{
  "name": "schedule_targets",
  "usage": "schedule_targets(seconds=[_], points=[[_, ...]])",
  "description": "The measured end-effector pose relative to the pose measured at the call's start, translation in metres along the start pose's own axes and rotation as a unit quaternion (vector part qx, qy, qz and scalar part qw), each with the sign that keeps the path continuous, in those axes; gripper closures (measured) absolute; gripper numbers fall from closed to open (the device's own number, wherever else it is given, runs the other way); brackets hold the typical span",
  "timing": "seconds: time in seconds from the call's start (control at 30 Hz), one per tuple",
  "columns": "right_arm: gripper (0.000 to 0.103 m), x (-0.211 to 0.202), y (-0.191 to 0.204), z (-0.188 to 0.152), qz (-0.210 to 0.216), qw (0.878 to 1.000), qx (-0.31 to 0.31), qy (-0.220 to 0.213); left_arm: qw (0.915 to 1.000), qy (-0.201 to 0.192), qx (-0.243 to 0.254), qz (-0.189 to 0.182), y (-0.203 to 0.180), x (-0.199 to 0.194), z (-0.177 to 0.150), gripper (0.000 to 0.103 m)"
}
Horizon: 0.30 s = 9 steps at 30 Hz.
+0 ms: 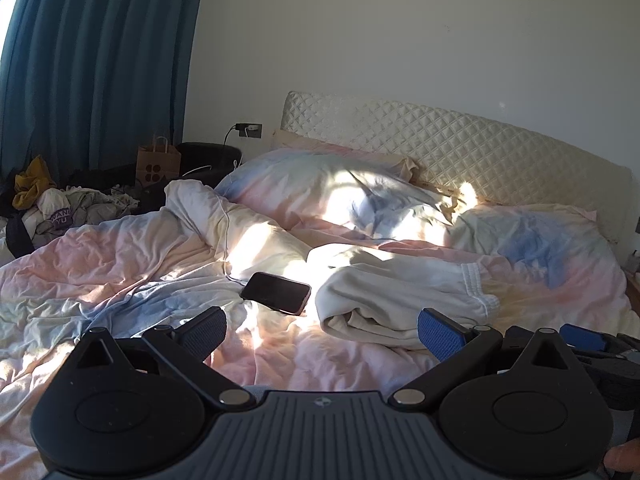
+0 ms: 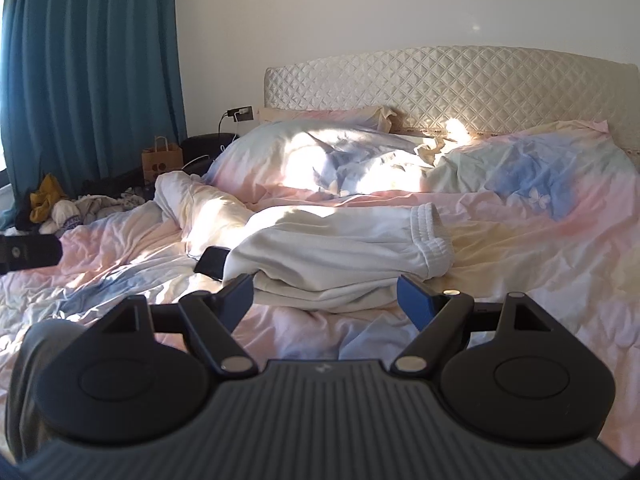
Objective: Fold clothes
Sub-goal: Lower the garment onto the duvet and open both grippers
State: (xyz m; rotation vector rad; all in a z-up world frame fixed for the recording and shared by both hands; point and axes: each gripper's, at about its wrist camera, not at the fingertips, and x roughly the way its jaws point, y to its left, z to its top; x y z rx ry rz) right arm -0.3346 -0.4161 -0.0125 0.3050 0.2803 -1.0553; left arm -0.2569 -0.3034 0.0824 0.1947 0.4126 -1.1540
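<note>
A cream-white pair of sweatpants (image 1: 404, 296) lies folded over on the pastel bed cover (image 1: 132, 264), elastic waistband to the right. It also shows in the right wrist view (image 2: 336, 252). My left gripper (image 1: 320, 330) is open and empty, just short of the garment's near left edge. My right gripper (image 2: 326, 300) is open and empty, its blue pads either side of the garment's near folded edge. The right gripper's tip shows in the left wrist view (image 1: 584, 338) at the right.
A black phone (image 1: 276, 292) on a white cable lies just left of the sweatpants, partly hidden by them in the right wrist view (image 2: 212, 262). Pillows (image 1: 328, 192) and a quilted headboard (image 1: 460, 140) lie beyond. A clothes pile (image 1: 60, 204), paper bag (image 1: 158, 164) and teal curtain (image 1: 92, 60) are far left.
</note>
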Motion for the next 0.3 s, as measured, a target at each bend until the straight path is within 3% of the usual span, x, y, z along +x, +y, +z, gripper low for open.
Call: schedule_targets(seconds=[0.3], points=[[0.022,0.0015,0.0100,0.0023,-0.014,1.000,-0.017,-0.004,0.9999,0.003,0.007,0.010,0.0017,0.0083,-0.0044,0.000]])
